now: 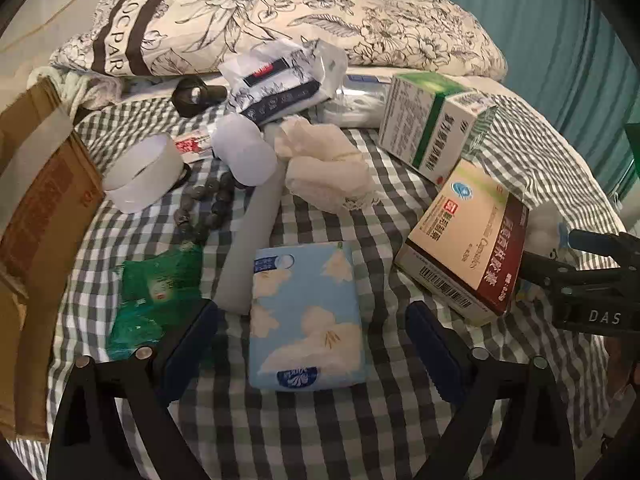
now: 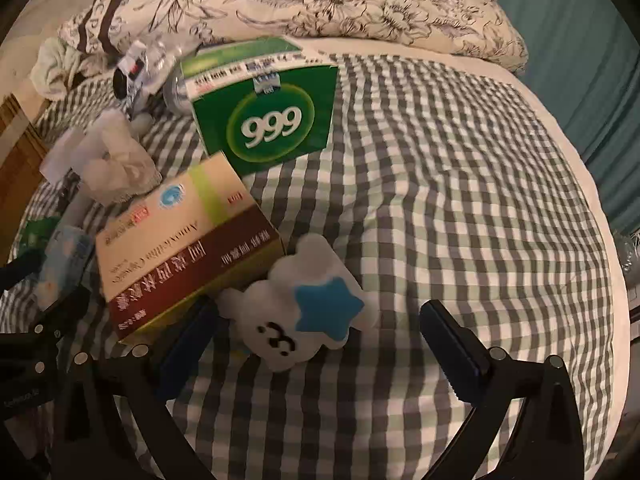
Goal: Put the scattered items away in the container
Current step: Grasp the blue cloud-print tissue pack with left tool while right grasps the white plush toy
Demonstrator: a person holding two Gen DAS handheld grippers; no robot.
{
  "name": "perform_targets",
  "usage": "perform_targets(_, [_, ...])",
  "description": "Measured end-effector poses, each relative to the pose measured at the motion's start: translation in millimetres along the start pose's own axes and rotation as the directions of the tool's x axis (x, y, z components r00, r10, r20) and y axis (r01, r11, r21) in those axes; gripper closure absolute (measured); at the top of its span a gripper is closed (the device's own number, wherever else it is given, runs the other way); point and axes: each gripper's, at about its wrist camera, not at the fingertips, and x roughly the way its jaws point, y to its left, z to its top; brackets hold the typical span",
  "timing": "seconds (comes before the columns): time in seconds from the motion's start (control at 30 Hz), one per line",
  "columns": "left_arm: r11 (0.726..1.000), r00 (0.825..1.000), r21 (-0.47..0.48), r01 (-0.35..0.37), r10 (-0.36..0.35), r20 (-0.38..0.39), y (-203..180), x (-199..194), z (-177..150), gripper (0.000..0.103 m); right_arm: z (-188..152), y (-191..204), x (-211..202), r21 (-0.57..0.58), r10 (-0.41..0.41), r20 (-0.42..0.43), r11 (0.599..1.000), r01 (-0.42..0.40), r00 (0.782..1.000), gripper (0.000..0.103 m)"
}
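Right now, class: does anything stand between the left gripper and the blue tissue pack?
Nothing visible does. The left gripper is open, and the blue tissue pack lies on the checked cloth directly between its fingers.

Checked bedsheet (image 2: 440, 184), floral pillow (image 1: 320, 12), teal curtain (image 1: 560, 40).

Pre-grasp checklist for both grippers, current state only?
1. Left gripper open: ok.
2. Blue tissue pack lies between its fingers, flat on the checked sheet: ok.
3. Right gripper open: ok.
4. White plush with blue star sits between its fingers: ok.
5. Plush clear of neighbours: not ok, it touches the red-and-cream medicine box.
6. Cardboard box free to take items: cannot tell, only its outer wall shows at the left edge.
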Motion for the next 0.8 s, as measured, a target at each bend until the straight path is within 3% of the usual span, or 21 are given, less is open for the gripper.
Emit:
perform_targets(0.07, [1.0, 1.0, -0.002, -0.007, 0.007, -0.028, 2, 7, -2, 0.031, 0, 4, 7, -0.018, -0.004, -0.025, 1.0, 0.004, 1.0, 0.021])
perform_targets(0.13, [1.0, 0.999, -0.014, 0.002, -0.002, -0.041, 7, 11, -4, 0.037, -1, 5, 10, -0.029, -0.006, -0.033, 1.0, 0.005, 0.999, 0.027])
perform_targets(0.2, [0.999, 0.999, -0.031, 0.018, -0.019, -0.034, 11, 9, -6, 0.044, -1, 6, 8, -0.035, -0.014, -0.024, 0.999, 0.013, 1.0, 0.046])
perform_targets(0.3, [0.999, 0.999, -0.029, 0.028, -0.029, -0.02, 11, 5, -8, 0.05, 0, 5, 5, -0.027, -0.023, -0.02, 0.999, 0.022, 1.0, 0.06])
perform_targets(0.43, [1.0, 1.0, -0.019, 0.016, -0.016, -0.006, 10, -3, -10, 0.051, -1, 0, -6, -0.004, -0.003, -0.02, 1.0, 0.003, 1.0, 0.063])
perform_targets(0.8, [0.991, 0.998, -0.122, 0.055, -0.049, 0.049, 30, -51, 1, 0.052, 3, -5, -60, -0.009, 0.034, 0.052, 0.999, -0.033, 0.998, 0.063])
